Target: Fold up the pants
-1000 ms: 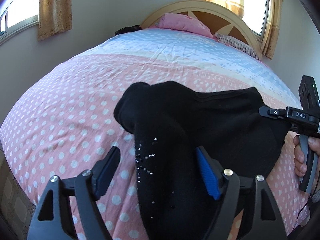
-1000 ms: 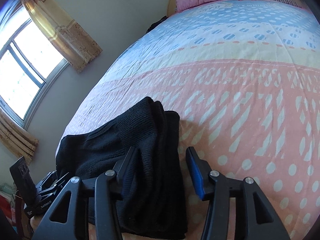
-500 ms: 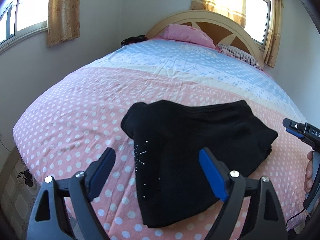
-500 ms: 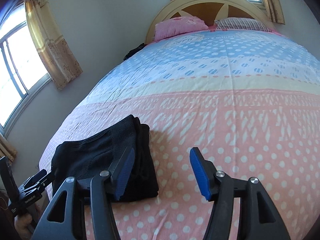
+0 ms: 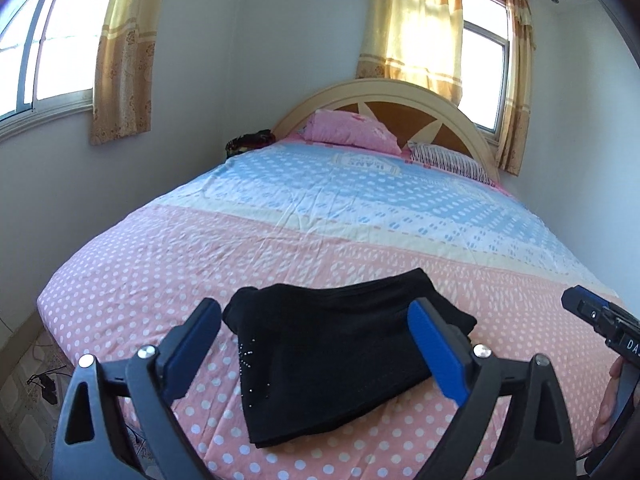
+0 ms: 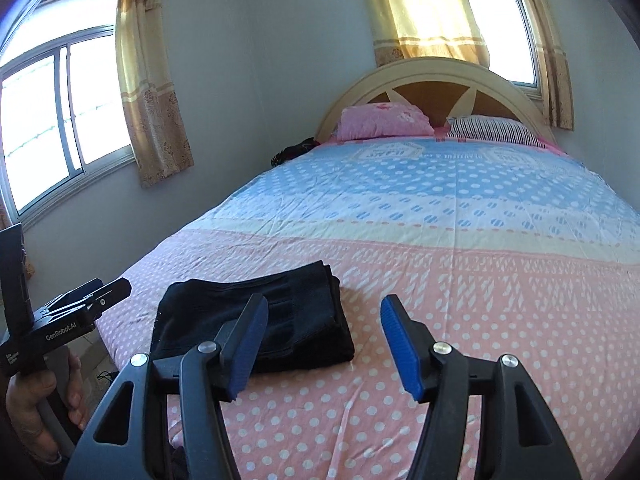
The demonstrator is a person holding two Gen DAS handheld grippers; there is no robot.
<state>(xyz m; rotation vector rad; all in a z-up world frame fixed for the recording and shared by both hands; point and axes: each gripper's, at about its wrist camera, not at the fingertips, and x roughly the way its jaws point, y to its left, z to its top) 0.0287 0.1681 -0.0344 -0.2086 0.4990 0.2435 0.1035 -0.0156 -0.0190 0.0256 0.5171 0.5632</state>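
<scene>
While your left gripper (image 5: 314, 350) hangs above the near edge of the bed (image 5: 280, 240), its blue-padded fingers (image 5: 436, 352) are spread wide, with nothing between them and nothing touching them. Your right gripper (image 6: 320, 344) is likewise well open and empty, its fingers (image 6: 400, 346) clear of the cloth; the left one of the pair overlaps the pants only in the line of sight.

The pants (image 5: 344, 344) lie folded into a compact black bundle on the pink, white-dotted part of the bedspread, near the foot of the bed and toward its left side, well apart from the pillows. In the right wrist view the pants (image 6: 256, 320) sit left of that gripper, and the stacked folded edges show along the bundle's right side. A small star of pale studs (image 5: 246, 354) shows on the near left corner.

From the left wrist view the bundle's long axis runs slantwise, from the near left corner up toward the far right; which end is waist and which is hem cannot be made out. The gripper fingers hide parts of both sides of the bundle.

At the right edge of the left view, your right gripper's body and a bit of your right hand (image 5: 606, 416) are cut off by the frame. At the left edge of the right view, your left hand (image 6: 36, 400) grips its handle, partly out of frame. A dark heap (image 5: 250, 144) beside the pink pillow (image 5: 348, 130) is too small to identify.
</scene>
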